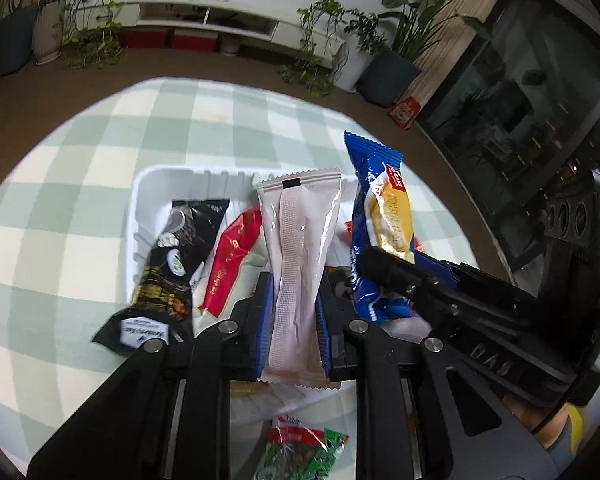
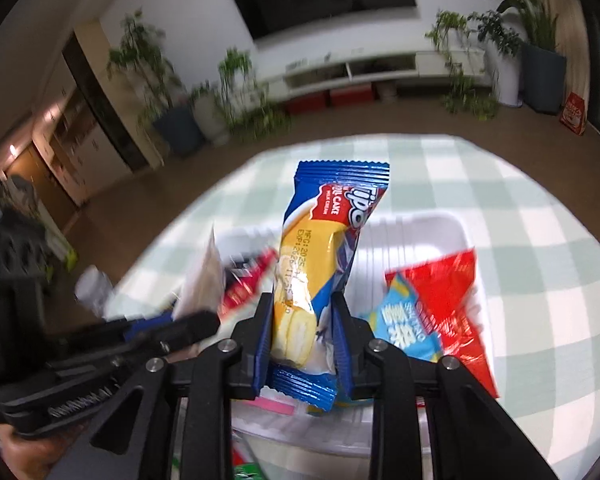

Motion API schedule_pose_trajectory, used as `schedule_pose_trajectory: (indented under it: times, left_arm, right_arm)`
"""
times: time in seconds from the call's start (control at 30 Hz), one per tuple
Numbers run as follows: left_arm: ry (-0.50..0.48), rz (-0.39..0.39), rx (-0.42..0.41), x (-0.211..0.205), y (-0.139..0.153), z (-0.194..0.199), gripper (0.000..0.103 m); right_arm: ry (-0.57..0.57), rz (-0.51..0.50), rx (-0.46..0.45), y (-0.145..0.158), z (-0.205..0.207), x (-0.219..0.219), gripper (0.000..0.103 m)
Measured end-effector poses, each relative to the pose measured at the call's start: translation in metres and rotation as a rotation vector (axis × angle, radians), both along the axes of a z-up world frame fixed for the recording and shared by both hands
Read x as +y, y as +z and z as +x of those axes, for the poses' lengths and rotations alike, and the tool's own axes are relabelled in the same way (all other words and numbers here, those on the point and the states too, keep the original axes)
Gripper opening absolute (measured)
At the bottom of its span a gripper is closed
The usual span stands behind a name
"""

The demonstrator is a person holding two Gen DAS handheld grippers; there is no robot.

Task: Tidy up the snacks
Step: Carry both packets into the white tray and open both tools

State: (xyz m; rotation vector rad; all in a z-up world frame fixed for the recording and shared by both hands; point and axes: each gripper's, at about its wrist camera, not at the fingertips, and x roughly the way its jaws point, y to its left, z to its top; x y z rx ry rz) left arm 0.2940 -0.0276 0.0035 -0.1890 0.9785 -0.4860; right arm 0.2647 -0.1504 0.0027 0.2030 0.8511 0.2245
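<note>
Left-wrist view: pale sachet [image 1: 298, 276] is clamped mid-length by left hand-held gripper [image 1: 292, 300], blue cake pack [image 2: 316, 280] by right hand-held gripper [image 2: 302, 336]; both judged light, soft, crushable.

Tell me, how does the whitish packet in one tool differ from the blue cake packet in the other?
The whitish packet is plain, with only a small black mark near its top; the blue cake packet is brightly printed with a red label and a yellow cake picture. The whitish packet looks flat and slim, the blue cake packet plumper. The left tool holds the whitish one, the right tool the blue one. Both stand upright, clamped above the white tray.
</note>
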Motion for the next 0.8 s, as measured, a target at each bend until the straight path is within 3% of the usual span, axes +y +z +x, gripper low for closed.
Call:
schedule_pose_trajectory:
  times: [0.23, 0.6, 0.7, 0.77, 0.8]
  left_arm:
    - [-0.006, 0.056, 0.016, -0.015, -0.025, 0.007, 0.019]
    - [0.02, 0.07, 0.012, -0.012, -0.025, 0.003, 0.022]
    - [0.039, 0.06, 0.002, -0.007, -0.022, -0.001, 0.031]
    - [0.06, 0.047, -0.007, -0.002, -0.018, -0.003, 0.047]
    - [0.065, 0.036, -0.011, 0.001, -0.017, -0.004, 0.049]
  right_arm:
    - [0.009, -0.058, 0.033, -0.022, 0.008, 0.003, 0.03]
    - [0.021, -0.1, 0.033, -0.032, 0.001, 0.007, 0.031]
    - [0.018, -0.106, 0.033, -0.031, 0.0, 0.007, 0.035]
    - [0.014, -0.107, 0.03, -0.03, -0.002, 0.007, 0.038]
    - [0.012, -0.104, 0.029, -0.029, -0.002, 0.006, 0.04]
